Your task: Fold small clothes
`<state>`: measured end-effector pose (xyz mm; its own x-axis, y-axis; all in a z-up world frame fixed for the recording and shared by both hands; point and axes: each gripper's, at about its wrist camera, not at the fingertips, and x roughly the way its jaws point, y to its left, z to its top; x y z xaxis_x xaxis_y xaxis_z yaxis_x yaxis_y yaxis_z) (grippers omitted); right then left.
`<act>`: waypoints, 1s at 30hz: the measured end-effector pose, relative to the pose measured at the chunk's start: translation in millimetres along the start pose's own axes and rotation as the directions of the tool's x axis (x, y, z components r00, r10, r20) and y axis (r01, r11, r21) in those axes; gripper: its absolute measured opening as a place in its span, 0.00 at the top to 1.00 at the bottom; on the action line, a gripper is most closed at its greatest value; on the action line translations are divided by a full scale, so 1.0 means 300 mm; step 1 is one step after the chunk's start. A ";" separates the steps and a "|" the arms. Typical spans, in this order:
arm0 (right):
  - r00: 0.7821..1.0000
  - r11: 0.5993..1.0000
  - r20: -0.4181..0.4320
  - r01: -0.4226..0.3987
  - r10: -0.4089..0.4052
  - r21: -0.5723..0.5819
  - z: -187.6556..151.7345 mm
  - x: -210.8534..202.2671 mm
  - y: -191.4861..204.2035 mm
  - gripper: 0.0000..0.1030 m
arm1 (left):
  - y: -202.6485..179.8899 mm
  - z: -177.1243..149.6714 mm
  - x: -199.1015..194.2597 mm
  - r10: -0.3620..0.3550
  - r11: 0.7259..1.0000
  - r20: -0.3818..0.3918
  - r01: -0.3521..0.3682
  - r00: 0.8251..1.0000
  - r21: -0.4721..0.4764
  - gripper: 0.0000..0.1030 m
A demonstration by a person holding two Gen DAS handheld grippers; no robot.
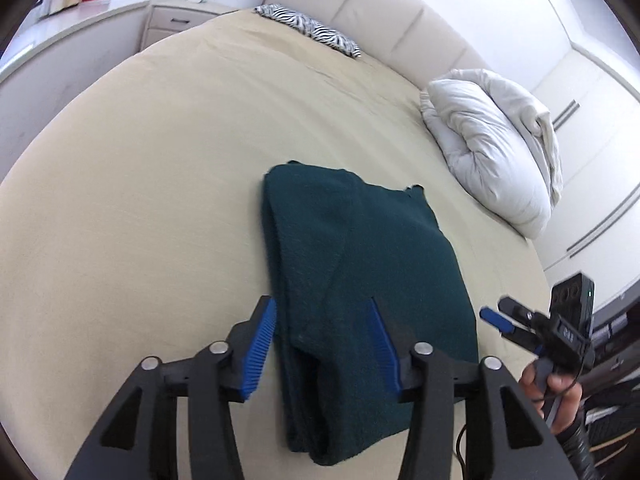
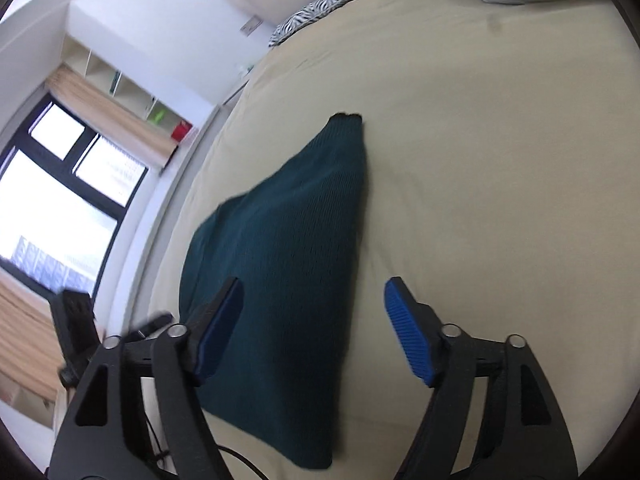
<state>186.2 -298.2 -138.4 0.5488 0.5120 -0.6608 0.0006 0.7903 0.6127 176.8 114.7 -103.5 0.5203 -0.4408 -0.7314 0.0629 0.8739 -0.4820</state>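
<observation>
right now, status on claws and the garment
Left claw open, right claw open, nothing held. Green garment folded, flat on bed. Nothing in the way.

Sheet (image 1: 140, 200) bare left & beyond garment (image 1: 360, 280); duvet (image 1: 492, 152) blocks far right, pillow (image 1: 312, 30) by headboard.

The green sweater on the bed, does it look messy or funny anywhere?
A little. The green sweater lies folded on the beige bed, but unevenly: its far edge steps, one side reaching further than the other. Both grippers are open, holding nothing.
</observation>
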 end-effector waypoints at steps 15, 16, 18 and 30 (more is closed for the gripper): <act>0.973 0.972 -0.140 -0.156 0.181 0.177 -0.130 0.058 -0.115 0.28 | 0.134 0.082 0.206 -0.140 0.965 -0.120 0.108 0.983 -0.237 0.50; 0.971 0.971 -0.143 -0.168 0.193 0.172 -0.136 0.053 -0.106 0.30 | 0.144 0.086 0.203 -0.138 0.963 -0.109 0.108 0.984 -0.246 0.50; 0.966 0.969 -0.156 -0.180 0.206 0.170 -0.142 0.057 -0.089 0.32 | 0.156 0.088 0.200 -0.137 0.962 -0.102 0.108 0.985 -0.252 0.51; 0.967 0.976 -0.167 -0.169 0.191 0.135 -0.178 0.085 -0.046 0.34 | 0.087 0.119 0.285 -0.169 0.974 -0.201 0.131 0.965 -0.186 0.44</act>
<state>155.4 -278.1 -186.9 0.3912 0.7024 -0.5947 0.0207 0.6393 0.7687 253.2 107.0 -161.5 0.3201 -0.6140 -0.7215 -0.0287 0.7549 -0.6552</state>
